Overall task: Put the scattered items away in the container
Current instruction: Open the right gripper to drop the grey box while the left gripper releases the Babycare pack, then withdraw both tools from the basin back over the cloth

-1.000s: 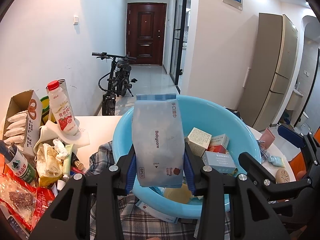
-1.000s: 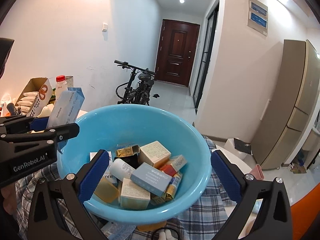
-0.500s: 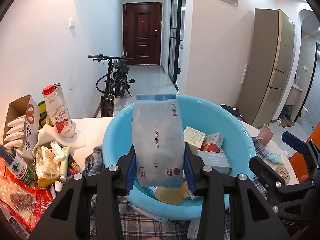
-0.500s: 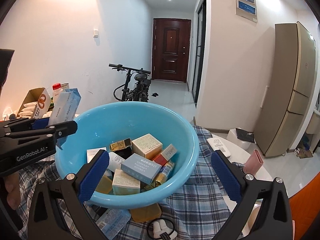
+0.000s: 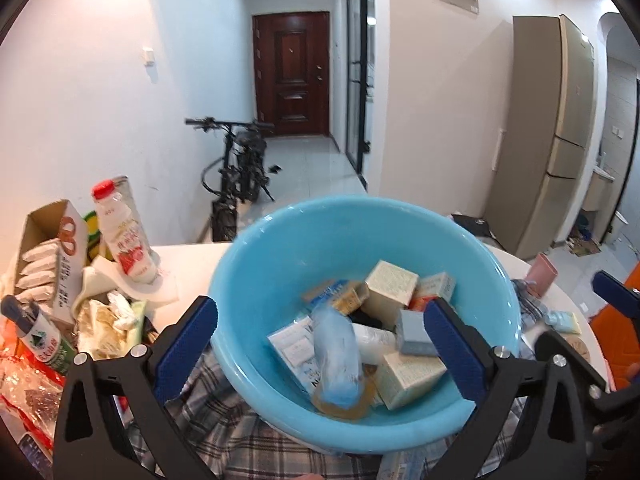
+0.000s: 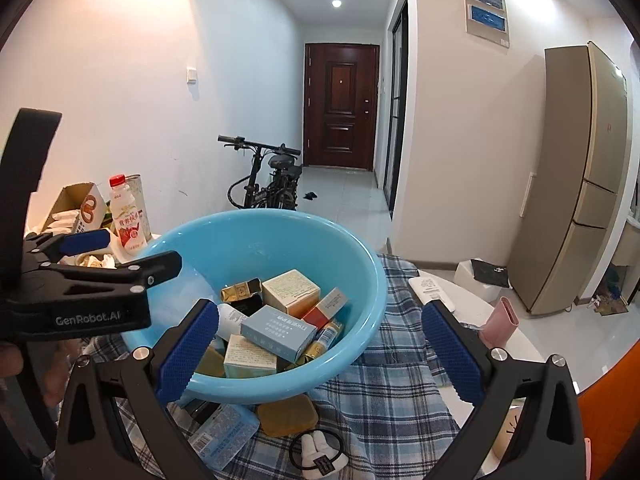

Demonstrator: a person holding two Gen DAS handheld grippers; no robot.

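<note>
While both grippers hover over the blue bowl [image 5: 256, 276] with jaws spread wide, gripping nothing, a blurred pale-blue packet [image 5: 335, 354] lies inside it among small boxes [image 6: 278, 332].

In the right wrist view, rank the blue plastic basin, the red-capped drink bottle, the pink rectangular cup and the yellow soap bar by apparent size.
1. Blue plastic basin, by far the largest.
2. Red-capped drink bottle.
3. Yellow soap bar and pink rectangular cup look about alike; the soap lies nearer the camera, so no ranking.
</note>
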